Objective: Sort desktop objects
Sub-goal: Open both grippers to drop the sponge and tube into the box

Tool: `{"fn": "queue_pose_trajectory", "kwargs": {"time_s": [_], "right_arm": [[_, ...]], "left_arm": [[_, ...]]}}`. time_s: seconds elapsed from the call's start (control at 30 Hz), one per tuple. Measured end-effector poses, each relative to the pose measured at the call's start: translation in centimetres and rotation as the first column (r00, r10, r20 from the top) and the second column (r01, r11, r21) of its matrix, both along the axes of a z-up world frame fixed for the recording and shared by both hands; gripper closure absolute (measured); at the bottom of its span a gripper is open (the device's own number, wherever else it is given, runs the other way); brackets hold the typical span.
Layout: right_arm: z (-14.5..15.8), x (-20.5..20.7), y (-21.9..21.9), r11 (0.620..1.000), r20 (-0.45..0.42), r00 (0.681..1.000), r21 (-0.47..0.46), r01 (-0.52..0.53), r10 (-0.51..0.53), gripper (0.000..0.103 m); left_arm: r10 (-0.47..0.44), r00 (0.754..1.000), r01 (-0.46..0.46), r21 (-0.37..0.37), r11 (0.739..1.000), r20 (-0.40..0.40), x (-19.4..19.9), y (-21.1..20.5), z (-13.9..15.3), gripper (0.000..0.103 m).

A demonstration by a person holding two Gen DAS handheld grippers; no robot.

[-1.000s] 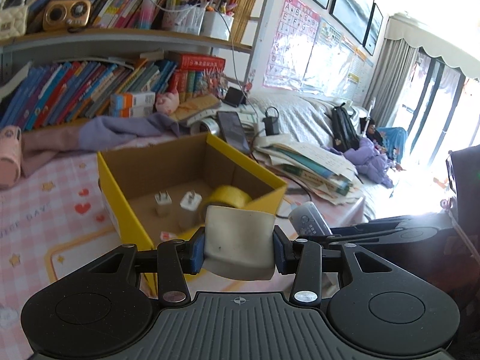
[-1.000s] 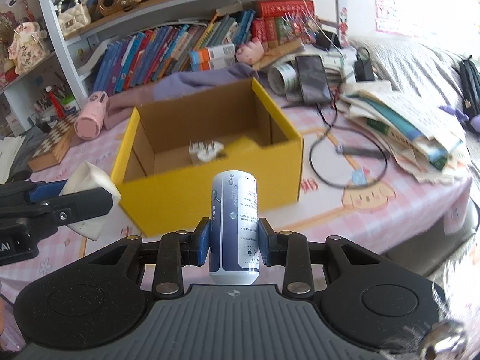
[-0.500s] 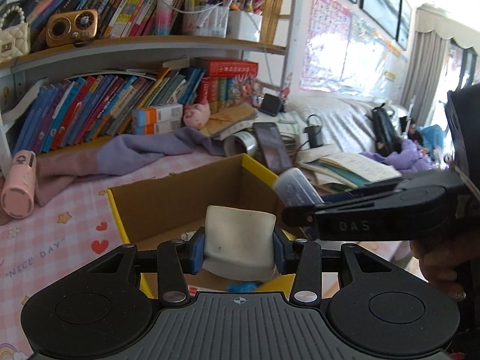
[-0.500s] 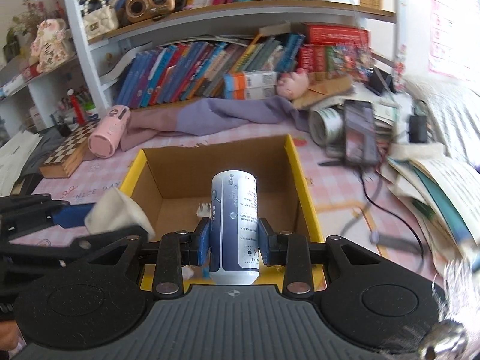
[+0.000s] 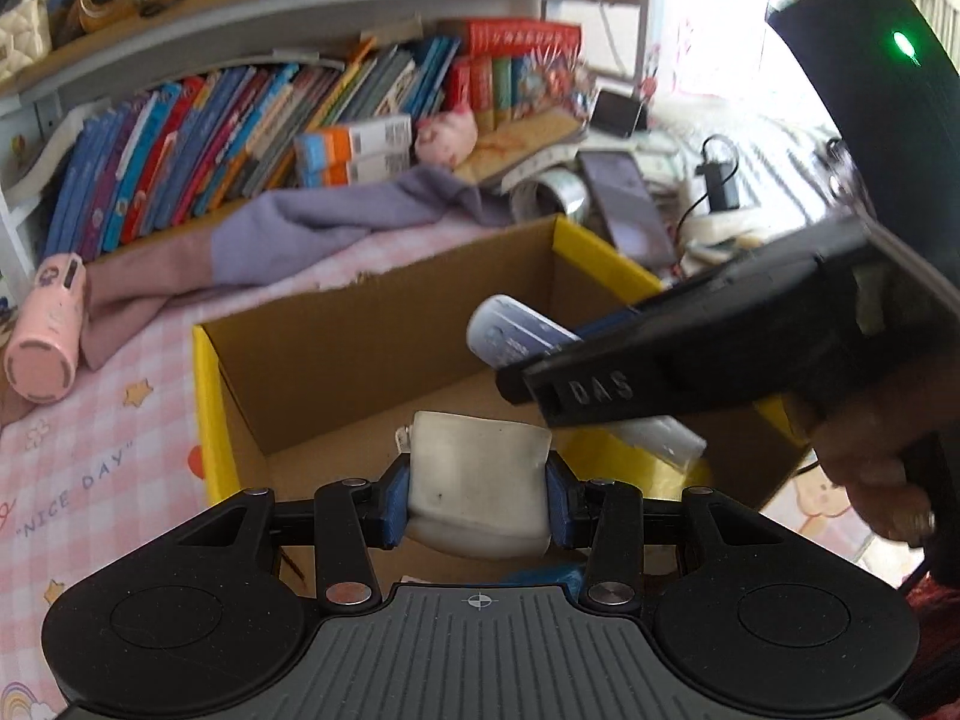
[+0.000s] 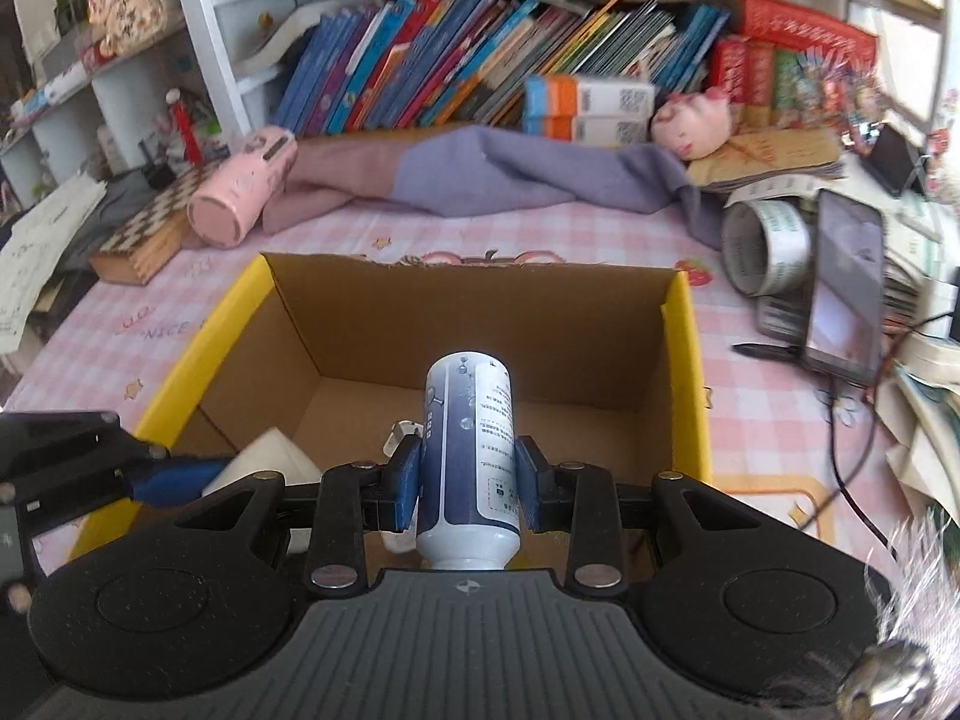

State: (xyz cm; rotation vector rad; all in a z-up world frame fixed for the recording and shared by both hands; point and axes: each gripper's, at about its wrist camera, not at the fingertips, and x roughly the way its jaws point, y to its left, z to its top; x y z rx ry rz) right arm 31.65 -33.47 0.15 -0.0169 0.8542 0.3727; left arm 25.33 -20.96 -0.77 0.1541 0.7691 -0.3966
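we hold both loads over the box [image 6: 684, 372] | left tongs [image 5: 478, 501] clamp the pad [image 5: 480, 480], right tongs [image 6: 467, 491] clamp the bottle [image 6: 469, 450] | bottle's long axis points into the box, right of the pad | release comes next, we judge

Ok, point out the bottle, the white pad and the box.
bottle [image 6: 468, 450]: right wrist view, label mid-body.
white pad [image 5: 478, 483]: left wrist view, front face.
box [image 6: 690, 384]: right wrist view, yellow right wall.
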Motion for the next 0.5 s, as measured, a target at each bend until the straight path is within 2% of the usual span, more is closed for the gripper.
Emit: {"fn": "queue_pose_trajectory", "kwargs": {"time_s": [0.23,0.5], "right_arm": [[-1.3,3.0,0.1,0.999,-0.074,0.997,0.006,-0.034,0.035,0.073],[-2.7,4.0,-0.1,0.998,-0.16,0.986,0.04,-0.05,0.056,0.073]], "left_arm": [[0.036,0.998,-0.034,0.034,0.999,-0.049,1.0,-0.8,-1.2,0.061],[0.078,0.991,-0.073,0.042,0.996,-0.105,1.7,-1.3,-1.9,0.058]]}}
